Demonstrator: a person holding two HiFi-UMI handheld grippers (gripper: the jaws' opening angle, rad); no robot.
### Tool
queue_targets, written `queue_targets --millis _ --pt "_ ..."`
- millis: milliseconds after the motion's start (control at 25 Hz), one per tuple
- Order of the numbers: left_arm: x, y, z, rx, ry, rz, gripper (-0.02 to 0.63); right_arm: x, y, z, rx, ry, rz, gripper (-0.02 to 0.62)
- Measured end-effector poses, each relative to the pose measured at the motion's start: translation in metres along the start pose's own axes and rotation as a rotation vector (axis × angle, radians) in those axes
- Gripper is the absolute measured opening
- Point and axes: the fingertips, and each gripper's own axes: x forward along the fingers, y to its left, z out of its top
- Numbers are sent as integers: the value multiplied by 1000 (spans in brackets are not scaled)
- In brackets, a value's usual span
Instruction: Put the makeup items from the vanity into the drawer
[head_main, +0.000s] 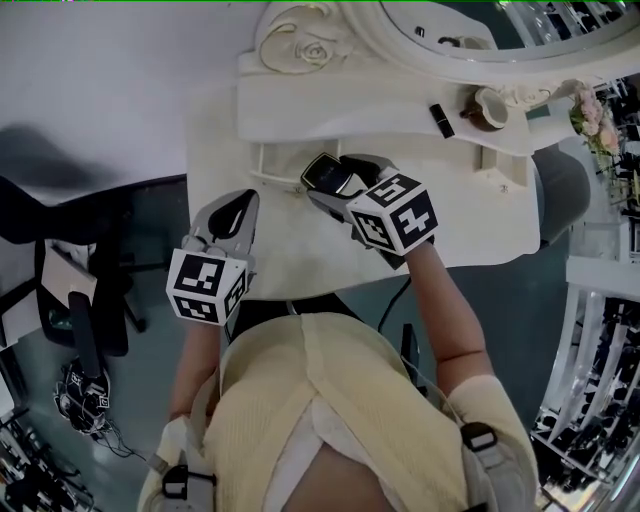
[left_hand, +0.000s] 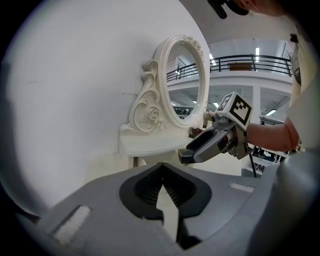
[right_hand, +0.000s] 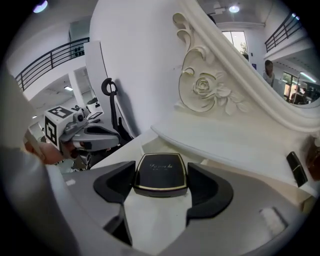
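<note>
Fingers (right_hand: 207, 186) of the right gripper (right_hand: 160, 186) are clamped on either side of a black compact (right_hand: 160, 174), which sits lid up and level. Those of the left gripper (left_hand: 161, 170) are pressed together on nothing and hang off to the left, nearer the person. Under both sets of fingers spreads the white vanity (head_main: 480, 215), with its raised shelf (right_hand: 225, 140) just ahead of the right fingers. Below that shelf's front edge, just ahead and left of the right fingertips, is what looks like the open drawer (head_main: 268, 147); the compact is close beside its rail.

To do this step well, I judge the compact should travel forward low and flat. It needs to clear the drawer's rail yet stay under the shelf edge, then touch the drawer floor before the fingers part, so it neither drops nor drags. The empty gripper is best kept out of that path. Far to the right of the fingers, on the shelf, lies a small black stick (head_main: 441, 120), likely a later pick.
</note>
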Motion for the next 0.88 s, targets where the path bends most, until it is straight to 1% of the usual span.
queue_targets --millis 200,400,480,640,880 --pt "2 7 5 9 -15 -12 2 18 -2 4 53 86 24 327" --pt "5 17 11 -1 -43 -21 2 34 -6 12 200 135 47 327" --pt "5 20 12 -4 -52 -28 2 39 -9 12 241 148 34 327" --pt "7 29 13 -18 -72 -30 2 45 -17 10 288 167 -15 327" --pt "8 40 9 -48 -102 -21 2 54 -23 10 349 165 -77 327"
